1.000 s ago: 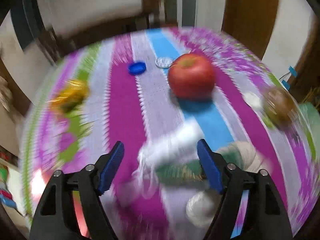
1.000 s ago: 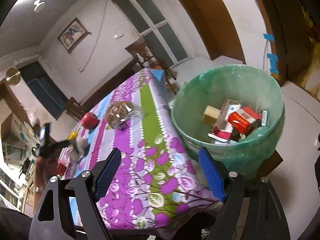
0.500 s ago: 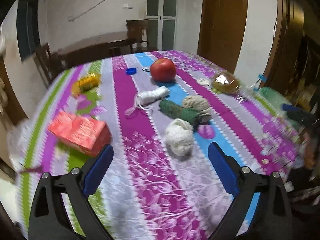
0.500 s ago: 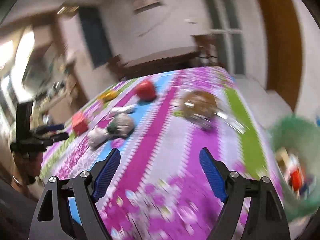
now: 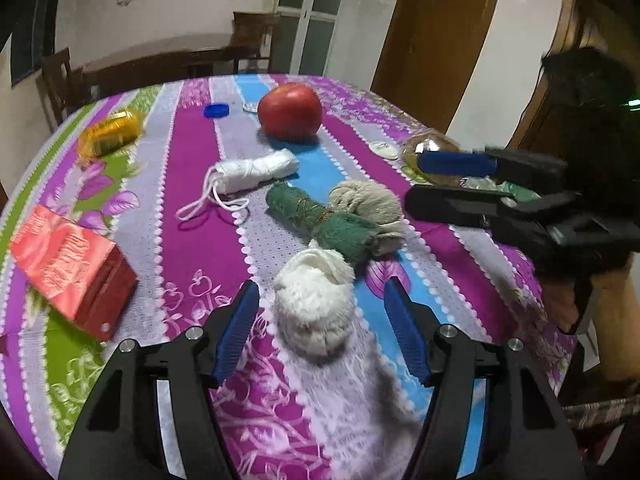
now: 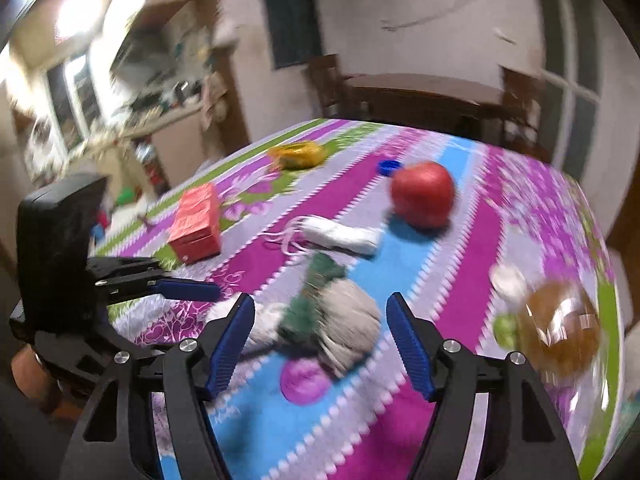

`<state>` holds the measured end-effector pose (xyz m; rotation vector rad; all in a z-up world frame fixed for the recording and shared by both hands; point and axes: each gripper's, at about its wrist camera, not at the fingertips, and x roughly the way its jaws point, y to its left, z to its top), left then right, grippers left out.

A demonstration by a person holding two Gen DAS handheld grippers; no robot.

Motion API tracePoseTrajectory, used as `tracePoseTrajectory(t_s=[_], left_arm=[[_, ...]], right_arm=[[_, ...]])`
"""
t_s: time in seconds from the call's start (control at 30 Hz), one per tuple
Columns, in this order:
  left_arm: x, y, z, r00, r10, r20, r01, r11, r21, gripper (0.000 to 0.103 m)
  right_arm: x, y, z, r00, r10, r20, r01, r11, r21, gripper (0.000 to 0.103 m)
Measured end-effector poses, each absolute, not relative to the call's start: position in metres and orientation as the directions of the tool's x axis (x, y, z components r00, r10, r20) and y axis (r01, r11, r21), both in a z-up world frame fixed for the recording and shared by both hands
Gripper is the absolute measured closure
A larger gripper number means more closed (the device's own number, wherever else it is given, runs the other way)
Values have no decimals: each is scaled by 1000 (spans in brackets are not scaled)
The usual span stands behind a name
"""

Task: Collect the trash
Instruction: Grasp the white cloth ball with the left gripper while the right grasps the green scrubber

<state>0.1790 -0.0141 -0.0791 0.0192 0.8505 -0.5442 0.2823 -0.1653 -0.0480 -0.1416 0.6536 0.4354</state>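
Both grippers empty over the counter, trash uncollected.

My left gripper [image 5: 320,320], jaws apart, brackets the white yarn ball [image 5: 314,304]; right gripper [image 6: 320,332], jaws apart, faces the grey-green bundle [image 6: 332,320]. Red box [image 5: 68,268] far left, wrapper [image 6: 560,328] right. Since a second ago, right swung off the bin.

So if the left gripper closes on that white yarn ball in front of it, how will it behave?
The white yarn ball looks fluffy and loosely wound, so it will probably squash between the open left gripper fingers. Likely light. Its rounded shape might roll if nudged, and loose strands could snag.
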Motion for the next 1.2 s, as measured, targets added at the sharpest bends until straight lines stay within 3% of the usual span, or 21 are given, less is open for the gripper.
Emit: tracePoseTrajectory(t_s=[0.03,0.07,0.1,0.2,0.47,0.6,0.77,0.93,1.03,1.2], left_arm=[[183,-16,-82,528,-445,-723,459,866,-198,41],[187,-19,-87,513,-438,-738,453,869,-201,48],[192,-20,-92,478,-446,-757,450,864,-226,64],[191,-12,-90,496,-448,-744,423,873,-243,68],[127,55,-61,578,-465,-671,388,880,-275,68],[112,73,-60,600,-439,-669,355,895,-269,68],[108,84,-71,601,-426,-676,319,903,-287,68],[111,85,-75,612,-406,-678,302,913,-273,68],[112,86,-75,614,-403,-679,291,915,-279,68],[110,85,-64,637,-384,-668,275,923,-268,68]], right_arm=[[287,-157,-45,711,333,-620,-445,895,-30,36],[290,-151,-43,714,327,-619,-448,893,-45,36],[290,-149,-40,715,327,-617,-451,891,-50,36],[294,-148,-33,711,344,-613,-462,886,-39,36],[278,-108,-57,659,299,-691,-565,803,-191,47],[284,-94,-75,588,310,-747,-557,825,-96,50],[290,-89,-83,607,265,-749,-443,896,-42,50],[301,-87,-100,601,188,-777,-325,945,-23,66],[301,-88,-107,613,196,-765,-308,951,-3,83],[272,-91,-92,655,270,-706,-353,935,30,87]])
